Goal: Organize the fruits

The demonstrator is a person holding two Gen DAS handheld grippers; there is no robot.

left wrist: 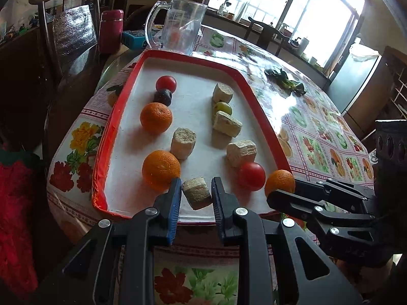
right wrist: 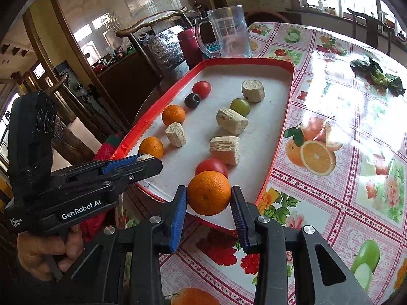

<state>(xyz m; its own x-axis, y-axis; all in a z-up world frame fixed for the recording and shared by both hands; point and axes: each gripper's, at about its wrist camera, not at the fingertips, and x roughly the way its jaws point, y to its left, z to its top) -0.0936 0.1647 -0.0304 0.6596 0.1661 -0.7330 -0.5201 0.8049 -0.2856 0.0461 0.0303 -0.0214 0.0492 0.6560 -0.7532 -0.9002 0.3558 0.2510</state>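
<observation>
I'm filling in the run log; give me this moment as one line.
left gripper: shut on corn cob piece | right gripper: shut on orange | both at near end of red-rimmed tray

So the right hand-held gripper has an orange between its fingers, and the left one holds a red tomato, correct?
Not quite. The left hand-held gripper holds a beige cut cylinder piece, not a tomato, as the left wrist view shows. The right hand-held gripper does have an orange.

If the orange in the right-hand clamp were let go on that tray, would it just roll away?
Probably, a little. The orange is round, so it may roll on the flat tray, though the raised red rim should stop it. Its dimpled peel likely helps the right gripper pads hold it. It looks firm, not fragile.
</observation>
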